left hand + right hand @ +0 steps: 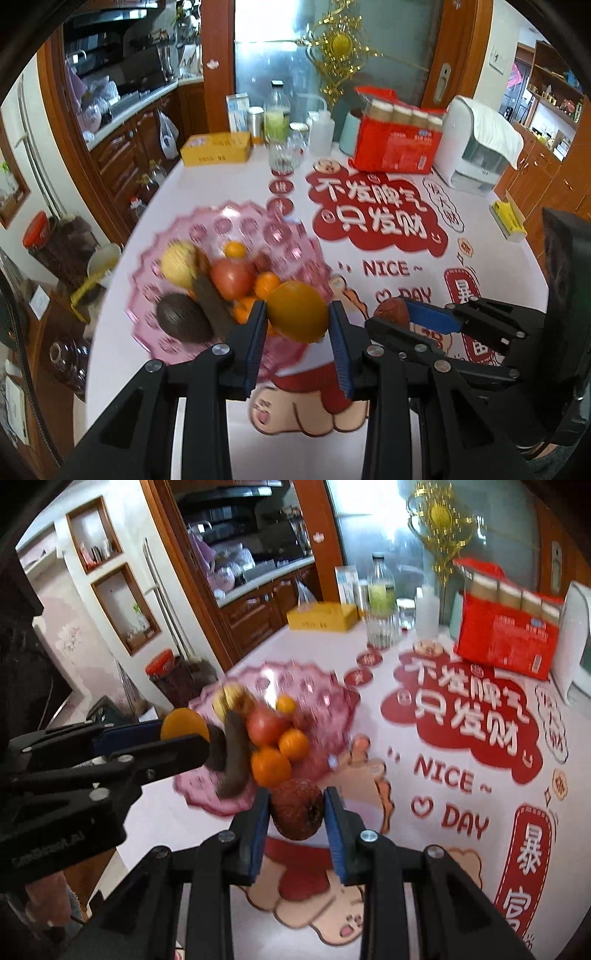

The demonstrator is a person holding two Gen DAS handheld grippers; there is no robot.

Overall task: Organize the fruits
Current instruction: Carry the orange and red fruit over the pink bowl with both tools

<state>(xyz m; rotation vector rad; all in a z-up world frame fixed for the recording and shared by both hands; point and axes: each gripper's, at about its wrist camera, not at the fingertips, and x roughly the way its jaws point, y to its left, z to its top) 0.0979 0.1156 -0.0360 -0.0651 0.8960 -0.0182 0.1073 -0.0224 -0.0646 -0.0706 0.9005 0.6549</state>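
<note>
My left gripper (297, 314) is shut on a large orange (297, 311) and holds it above the near rim of a pink fruit bowl (295, 254). The bowl contains a yellow apple (179, 263), a red apple (233, 277), small tangerines (266, 284), a dark avocado (181, 320) and a brown stick-shaped fruit (210, 302). My right gripper (295, 805) is shut on a dark red, rough-skinned fruit (296, 809) lifted off the table, right of the bowl (325, 705). In the right wrist view the left gripper (184, 734) with its orange (183, 723) appears at the left.
The table carries a pink cloth with red print (373, 218). At its far side stand a yellow box (216, 148), a glass (284, 155), bottles (277, 118), a red drinks pack (400, 142) and a white appliance (476, 147). A yellow pack (509, 219) lies at the right edge.
</note>
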